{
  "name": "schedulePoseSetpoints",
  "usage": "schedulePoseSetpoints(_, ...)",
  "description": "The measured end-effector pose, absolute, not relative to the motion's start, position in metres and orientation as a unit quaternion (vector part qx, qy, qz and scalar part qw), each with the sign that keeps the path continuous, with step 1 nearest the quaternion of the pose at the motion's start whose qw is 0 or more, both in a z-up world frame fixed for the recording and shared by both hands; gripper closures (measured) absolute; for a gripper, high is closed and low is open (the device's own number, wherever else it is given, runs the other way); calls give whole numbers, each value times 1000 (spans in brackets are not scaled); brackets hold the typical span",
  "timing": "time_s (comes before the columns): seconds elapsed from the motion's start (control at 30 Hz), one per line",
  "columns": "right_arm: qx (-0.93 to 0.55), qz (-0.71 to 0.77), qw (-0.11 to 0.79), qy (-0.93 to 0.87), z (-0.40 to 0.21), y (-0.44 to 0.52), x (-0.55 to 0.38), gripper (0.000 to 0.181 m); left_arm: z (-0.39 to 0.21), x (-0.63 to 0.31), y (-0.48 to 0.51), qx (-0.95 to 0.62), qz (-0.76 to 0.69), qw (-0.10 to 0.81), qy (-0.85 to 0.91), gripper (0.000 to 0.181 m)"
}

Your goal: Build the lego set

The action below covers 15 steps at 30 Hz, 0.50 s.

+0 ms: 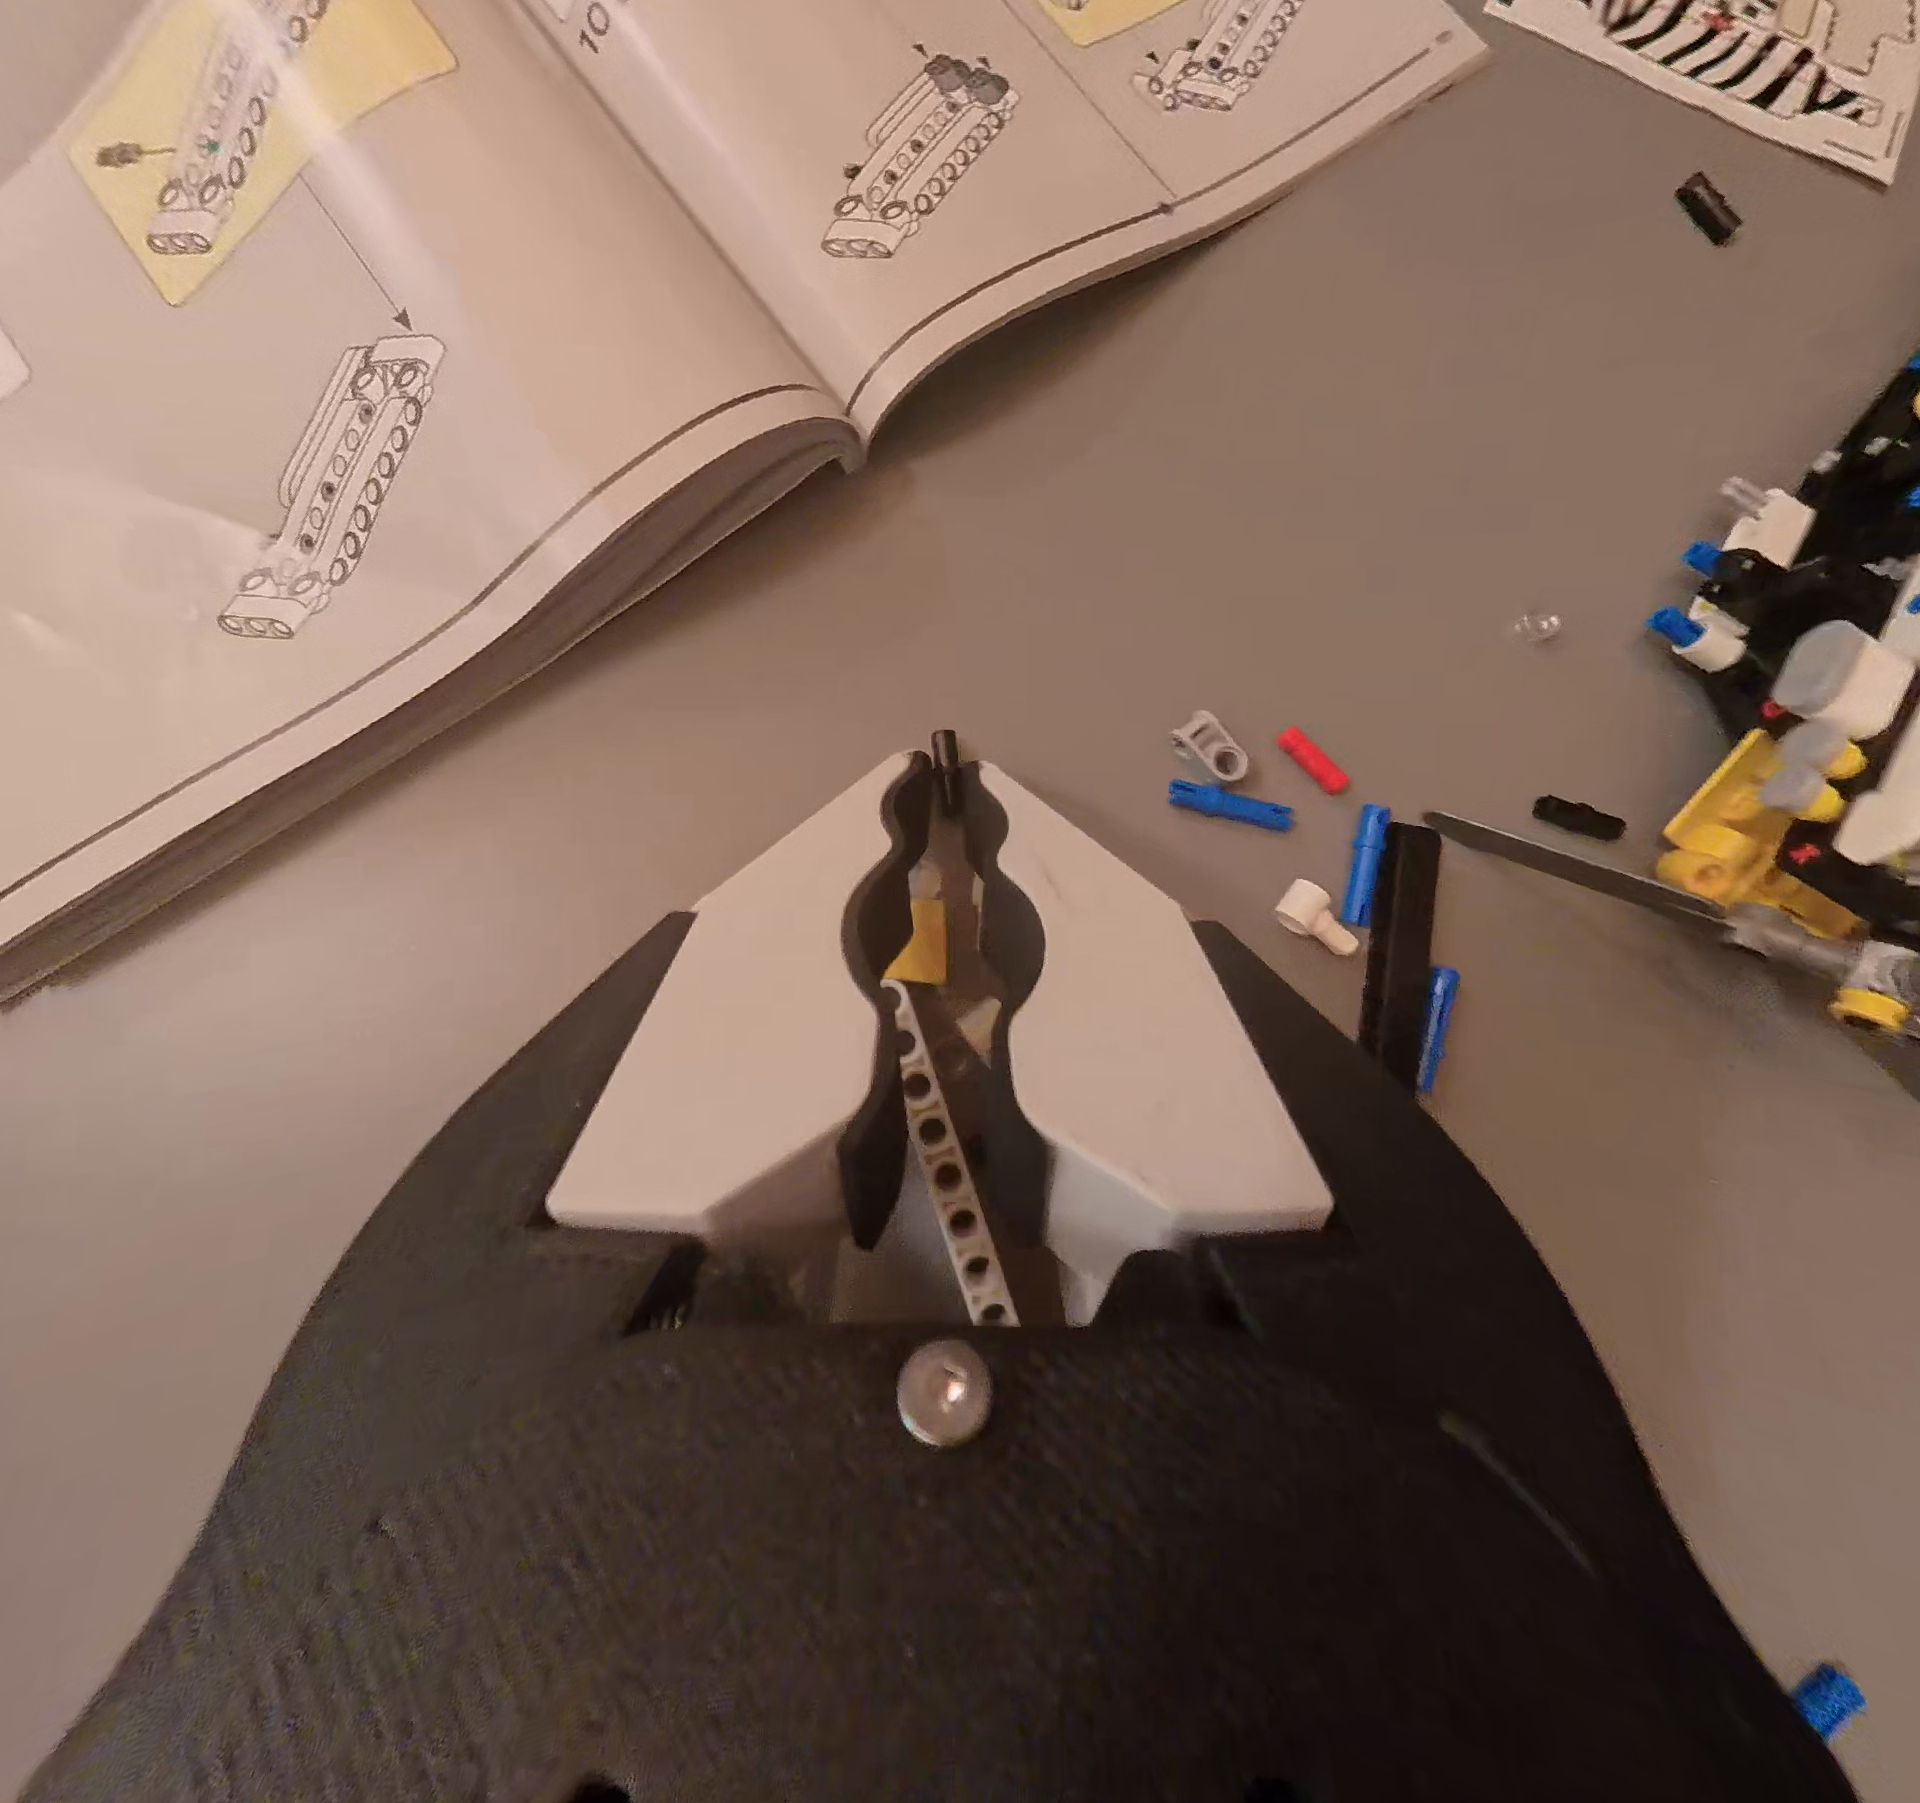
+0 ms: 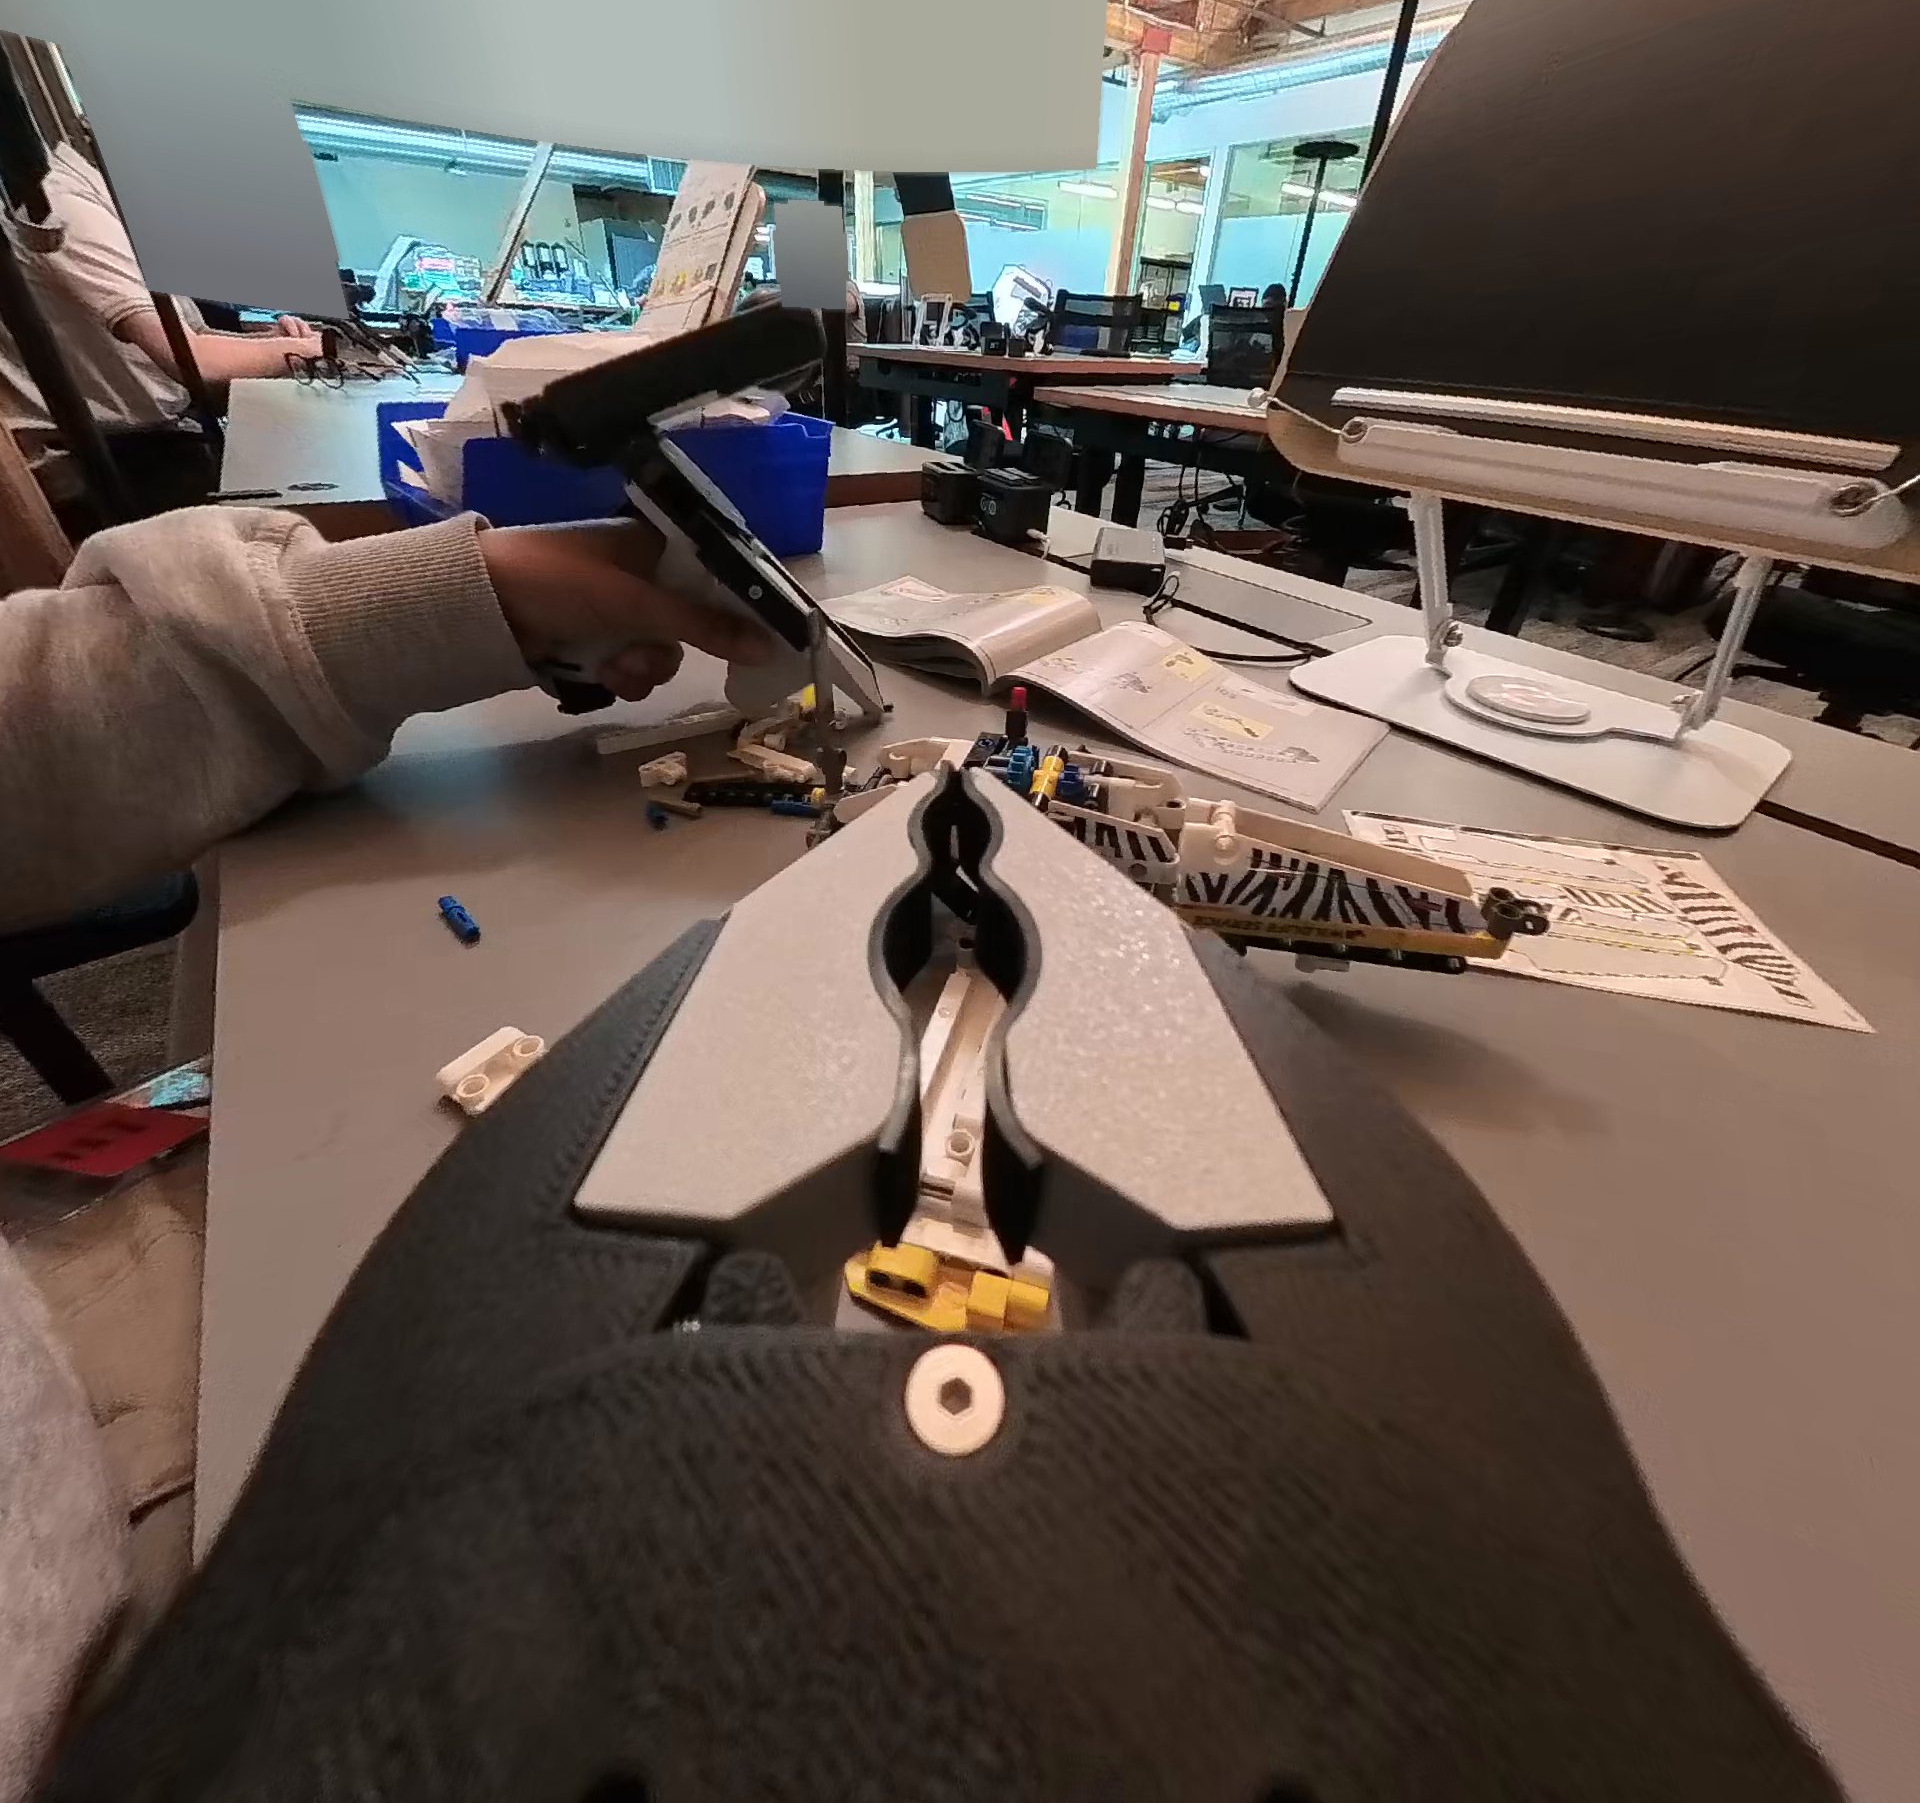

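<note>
Your left wrist view alone shows the open manual (image 1: 540, 226) on the table (image 1: 1039, 558). There, your left gripper (image 1: 948, 766) has its jaws clamped on a black pin (image 1: 948, 761), long axis pointing forward past the tips. Your right gripper (image 2: 961, 782) has jaws together over the lego model (image 2: 1299, 880), which only that view shows whole.
</note>
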State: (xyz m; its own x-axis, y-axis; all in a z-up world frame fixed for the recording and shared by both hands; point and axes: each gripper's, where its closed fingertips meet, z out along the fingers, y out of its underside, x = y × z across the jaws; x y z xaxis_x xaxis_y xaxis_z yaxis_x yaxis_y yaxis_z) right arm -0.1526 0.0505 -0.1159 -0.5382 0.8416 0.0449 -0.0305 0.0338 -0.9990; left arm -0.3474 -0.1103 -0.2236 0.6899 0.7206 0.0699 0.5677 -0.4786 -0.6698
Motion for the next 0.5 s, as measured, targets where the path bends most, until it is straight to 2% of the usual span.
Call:
schedulePoseSetpoints(0.2,-324,615,362,-621,-114,52,-152,181,-180,-308,-86,-833,67,448,-318,178)
schedulePoseSetpoints(0.4,-281,628,376,-621,-103,39,-143,181,-124,-208,-45,-767,-152,573,-245,178)
schedulePoseSetpoints(0.5,-265,643,358,-622,-99,22,-138,174,-102,-179,-36,-696,-244,622,-261,178)
